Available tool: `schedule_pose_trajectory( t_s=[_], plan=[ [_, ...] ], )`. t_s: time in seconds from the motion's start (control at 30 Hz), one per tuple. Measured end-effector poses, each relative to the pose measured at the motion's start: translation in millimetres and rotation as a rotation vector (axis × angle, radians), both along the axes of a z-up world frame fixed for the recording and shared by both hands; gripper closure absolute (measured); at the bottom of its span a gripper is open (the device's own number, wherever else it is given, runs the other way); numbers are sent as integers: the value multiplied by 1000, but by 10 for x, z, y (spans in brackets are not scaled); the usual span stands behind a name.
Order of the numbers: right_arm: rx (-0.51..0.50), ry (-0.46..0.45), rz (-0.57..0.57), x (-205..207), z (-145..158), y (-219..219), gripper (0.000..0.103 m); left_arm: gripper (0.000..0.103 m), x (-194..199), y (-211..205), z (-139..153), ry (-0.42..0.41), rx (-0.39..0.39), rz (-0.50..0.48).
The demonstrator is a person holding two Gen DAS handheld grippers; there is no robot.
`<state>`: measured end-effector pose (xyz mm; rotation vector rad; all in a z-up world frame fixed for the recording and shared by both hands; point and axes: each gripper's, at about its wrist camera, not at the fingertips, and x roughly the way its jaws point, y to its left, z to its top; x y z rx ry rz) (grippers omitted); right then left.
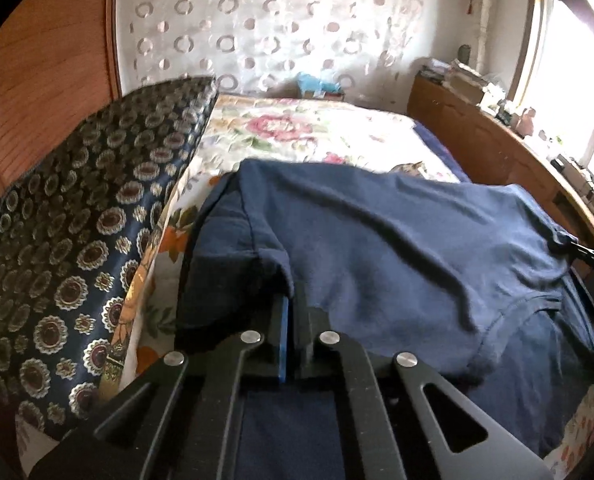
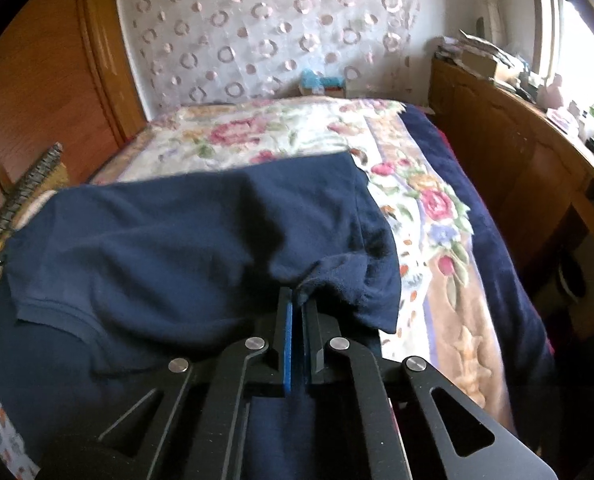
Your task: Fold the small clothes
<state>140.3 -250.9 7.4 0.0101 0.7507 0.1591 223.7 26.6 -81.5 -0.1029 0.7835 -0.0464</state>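
Note:
A navy blue T-shirt (image 1: 397, 240) lies spread across the floral bed cover, partly lifted and folded over itself. My left gripper (image 1: 293, 300) is shut on the shirt's left edge near a sleeve. My right gripper (image 2: 297, 296) is shut on the shirt (image 2: 177, 240) at its right edge near the other sleeve. The neckline seam shows in the left wrist view at the right and in the right wrist view at the lower left. The right gripper's tip (image 1: 589, 254) shows at the right edge of the left wrist view, clamped on the cloth.
A floral bed cover (image 1: 297, 132) spans the bed. A dark patterned cushion (image 1: 89, 220) stands along the left. A wooden headboard shelf (image 2: 517, 152) with clutter runs along the right under a window. A curtain (image 2: 277, 28) hangs behind.

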Motion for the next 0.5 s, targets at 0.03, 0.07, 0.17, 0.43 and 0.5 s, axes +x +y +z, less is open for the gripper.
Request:
schedule_pose_trajectory(
  t_s=[0.03,0.07,0.17,0.43,0.5],
  plan=[
    [4,-18,-4,-37,44,-10,100,101,-27,-5,50,-17,-8,-6],
    [10,-31,-4,-61,87,-20,100,101,-61,-10,100,-35,-13,-8],
    [21,-78,-4,-182,206,-54,101,101,-167,-4,261,-83,-24,-14],
    [28,-168,9,-591,370,-90,101,102,-492,17,583,-173,-34,-43],
    [34,-179,12,-687,361,-99,101,102,-554,23,629,-182,-35,-48]
  ],
)
